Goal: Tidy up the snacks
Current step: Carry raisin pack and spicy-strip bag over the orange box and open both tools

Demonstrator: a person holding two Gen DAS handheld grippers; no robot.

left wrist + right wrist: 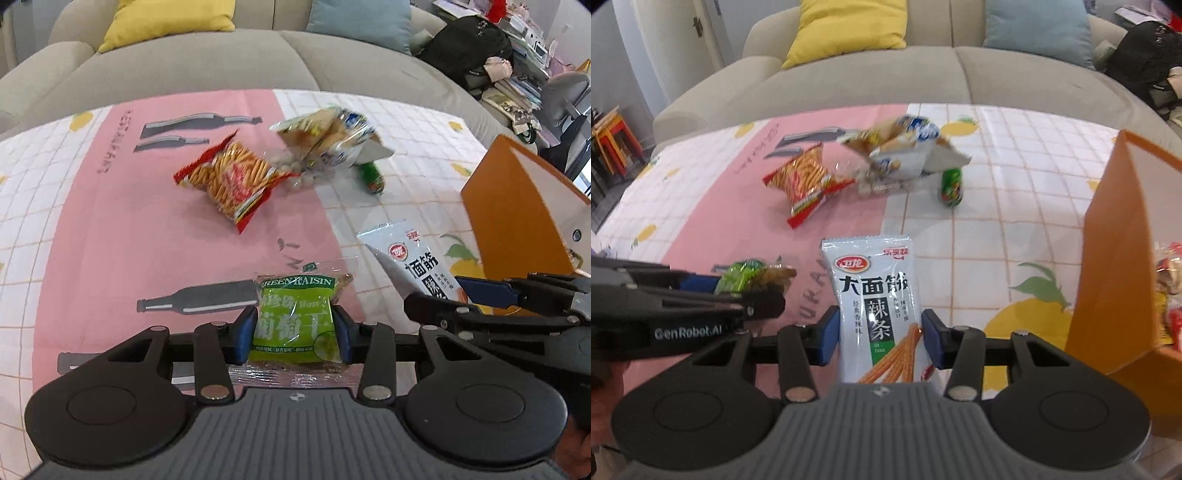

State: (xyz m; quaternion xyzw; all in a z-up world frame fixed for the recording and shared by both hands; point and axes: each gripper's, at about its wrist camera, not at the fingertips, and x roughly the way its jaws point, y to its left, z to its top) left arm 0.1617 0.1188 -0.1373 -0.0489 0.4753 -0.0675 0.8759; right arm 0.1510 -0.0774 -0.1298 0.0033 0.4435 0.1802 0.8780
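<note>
Side by side, the left gripper clamps a green plastic raisin packet; the right gripper pinches a white spicy-strip snack packet.

Green raisin packet, white-and-black spicy-strip packet, orange box, pink-and-white gridded tablecloth.

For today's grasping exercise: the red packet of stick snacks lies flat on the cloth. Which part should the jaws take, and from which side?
Take the red packet at its crimped near end, coming from above and the near side. It lies flat and skewed, its puffy middle looks too wide for the jaws, and a clear bag crowds its right edge. Both the left gripper and right gripper already hold packets.
</note>
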